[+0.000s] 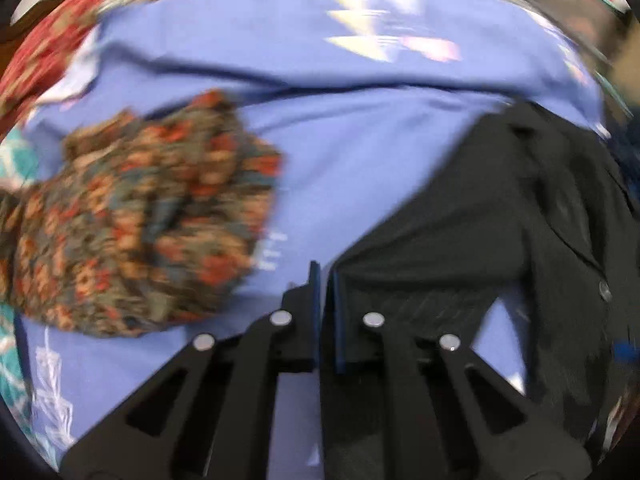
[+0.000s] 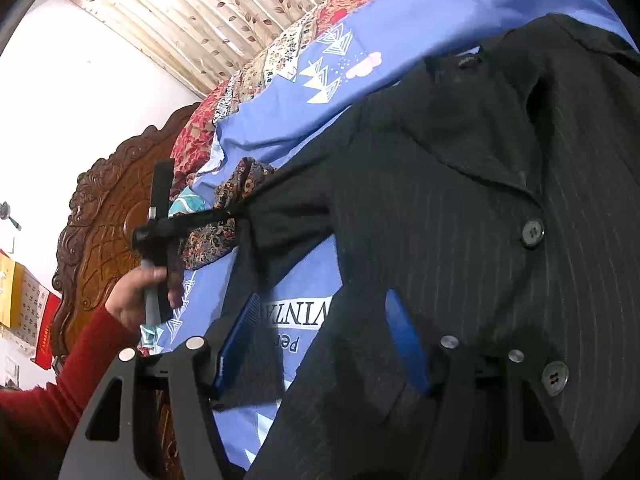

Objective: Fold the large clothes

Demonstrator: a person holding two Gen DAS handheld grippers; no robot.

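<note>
A black pinstriped jacket (image 2: 460, 208) with dark buttons lies on a blue printed sheet (image 2: 420, 12); in the blurred left wrist view it fills the right side (image 1: 480, 208). My left gripper (image 1: 325, 280) is shut on the end of the jacket's sleeve; it also shows in the right wrist view (image 2: 236, 216), held by a hand in a red sleeve, with the sleeve stretched sideways. My right gripper (image 2: 324, 316) is open, its blue pads either side of the jacket's lower front edge, just above the cloth.
A crumpled floral-patterned garment (image 1: 140, 224) lies on the sheet left of the jacket. A red floral quilt (image 2: 200, 132) runs along the far side of the bed. A carved wooden headboard (image 2: 104, 216), a white wall and a curtain stand behind.
</note>
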